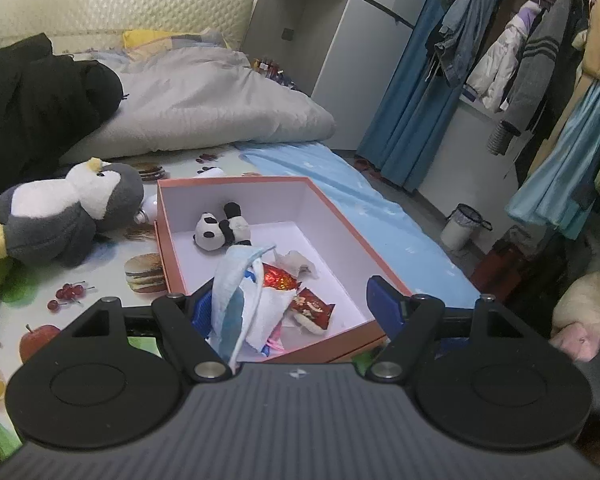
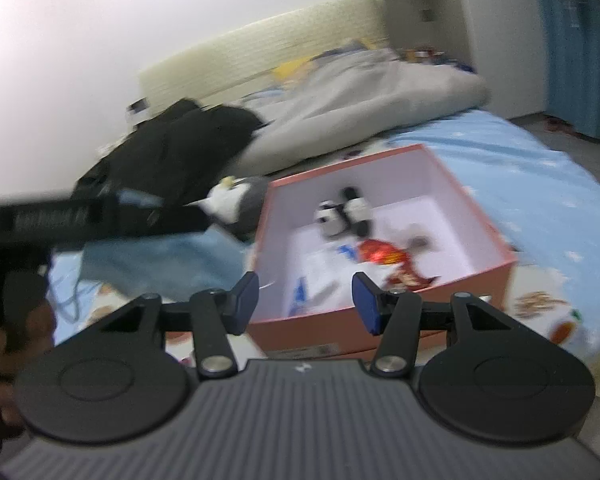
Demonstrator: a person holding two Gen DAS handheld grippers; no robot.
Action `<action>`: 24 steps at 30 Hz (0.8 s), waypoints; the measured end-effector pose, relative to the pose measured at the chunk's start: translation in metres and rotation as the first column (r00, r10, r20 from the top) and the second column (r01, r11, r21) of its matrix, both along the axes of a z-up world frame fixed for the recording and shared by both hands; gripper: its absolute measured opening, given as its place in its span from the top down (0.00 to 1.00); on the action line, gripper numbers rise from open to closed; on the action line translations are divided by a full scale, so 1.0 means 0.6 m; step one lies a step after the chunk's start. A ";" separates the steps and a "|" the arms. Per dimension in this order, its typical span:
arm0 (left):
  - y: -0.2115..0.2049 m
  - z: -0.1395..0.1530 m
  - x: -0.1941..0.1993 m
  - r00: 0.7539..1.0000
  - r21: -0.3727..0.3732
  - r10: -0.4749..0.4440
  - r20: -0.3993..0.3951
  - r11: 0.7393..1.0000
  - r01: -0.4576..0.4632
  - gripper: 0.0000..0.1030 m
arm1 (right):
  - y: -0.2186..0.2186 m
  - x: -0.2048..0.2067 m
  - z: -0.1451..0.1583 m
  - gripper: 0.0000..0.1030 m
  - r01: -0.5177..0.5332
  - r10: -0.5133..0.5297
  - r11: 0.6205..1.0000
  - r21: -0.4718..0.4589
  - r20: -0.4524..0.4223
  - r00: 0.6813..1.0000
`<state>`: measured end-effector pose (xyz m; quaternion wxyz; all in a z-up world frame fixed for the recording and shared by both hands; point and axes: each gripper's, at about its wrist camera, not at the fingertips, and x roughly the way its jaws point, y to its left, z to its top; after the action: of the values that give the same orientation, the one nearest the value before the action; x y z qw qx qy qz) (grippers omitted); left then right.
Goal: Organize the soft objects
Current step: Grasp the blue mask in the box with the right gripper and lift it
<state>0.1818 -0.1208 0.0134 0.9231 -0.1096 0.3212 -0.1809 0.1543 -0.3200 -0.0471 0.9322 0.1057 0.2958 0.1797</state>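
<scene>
An orange box (image 1: 172, 248) with a white inside stands on the bed mat. In it are a small panda plush (image 1: 220, 230), red snack wrappers (image 1: 310, 308) and white tissue. My left gripper (image 1: 292, 308) hangs over the box's near end with its jaws wide apart. A pale blue and white cloth (image 1: 236, 300) is draped against its left finger and hangs into the box; the right finger is well clear of it. A grey and white penguin plush (image 1: 72, 212) lies left of the box. My right gripper (image 2: 305, 300) is open and bare above the box's near wall (image 2: 340, 332).
A grey duvet (image 1: 204, 100) and a black coat (image 1: 32, 96) lie behind the box. A blue sheet (image 1: 340, 184) runs along the bed's right edge. Clothes hang on a rack (image 1: 540, 60) at right. A hand (image 2: 20, 320) holds a dark, blurred device at the left.
</scene>
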 end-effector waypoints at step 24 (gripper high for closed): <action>0.070 0.010 0.004 0.996 -0.167 0.017 -0.089 0.986 -0.031 0.23 | 0.187 0.023 -0.046 0.47 -0.246 0.250 0.968 -0.049 0.116 0.961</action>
<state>0.1840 -0.0785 0.0192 0.8977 -0.1986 0.3436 -0.1912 0.1682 -0.2077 -0.0748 0.9202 0.0408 0.2526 0.2963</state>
